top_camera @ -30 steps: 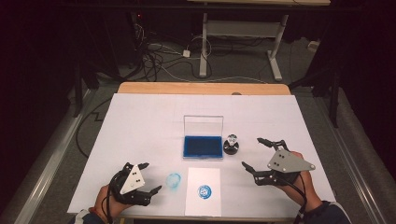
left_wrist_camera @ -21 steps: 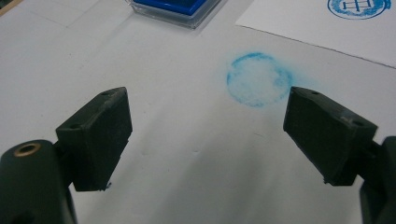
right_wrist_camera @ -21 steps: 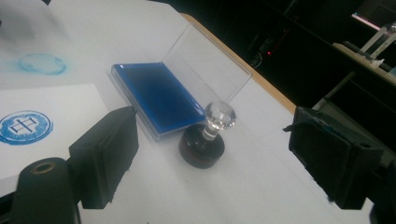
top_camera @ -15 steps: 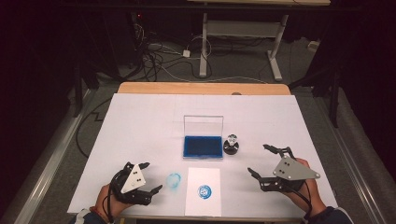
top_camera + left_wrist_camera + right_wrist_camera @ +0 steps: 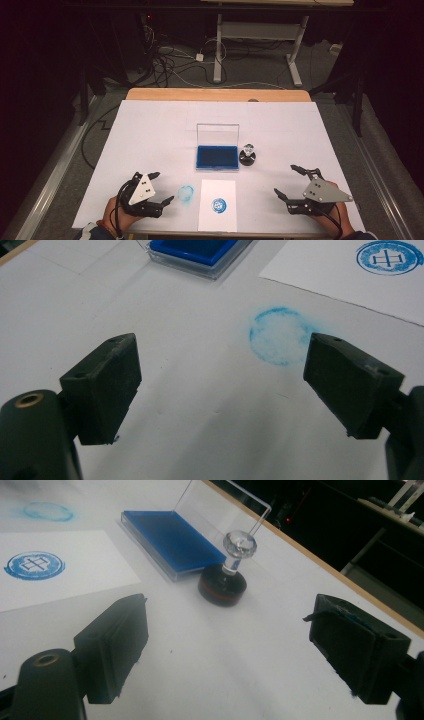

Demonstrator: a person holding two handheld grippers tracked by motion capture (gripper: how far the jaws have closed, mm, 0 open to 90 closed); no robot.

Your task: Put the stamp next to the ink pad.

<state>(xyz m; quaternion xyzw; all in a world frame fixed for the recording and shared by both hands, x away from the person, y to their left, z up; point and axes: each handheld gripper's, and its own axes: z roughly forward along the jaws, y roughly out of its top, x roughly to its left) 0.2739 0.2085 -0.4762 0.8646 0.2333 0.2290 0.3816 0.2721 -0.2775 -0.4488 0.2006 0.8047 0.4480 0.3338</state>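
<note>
High view: a blue ink pad [image 5: 217,156] with its clear lid raised is seen at the middle of the white-covered counter [image 5: 150,130]. The stamp [image 5: 248,155], with a black base and a clear knob, stands upright just beside the pad's right edge. Nearer the person, a white sheet [image 5: 218,205] bearing a round blue print is laid, and a faint blue ring [image 5: 186,194] is marked on the cover to its left. Nothing is placed between the stamp and the right gripper [image 5: 296,184], which is held low at the near right, well apart from it, jaws spread wide and empty. The left gripper [image 5: 159,189] is rested near the ring, jaws likewise released, nothing grasped.
</note>
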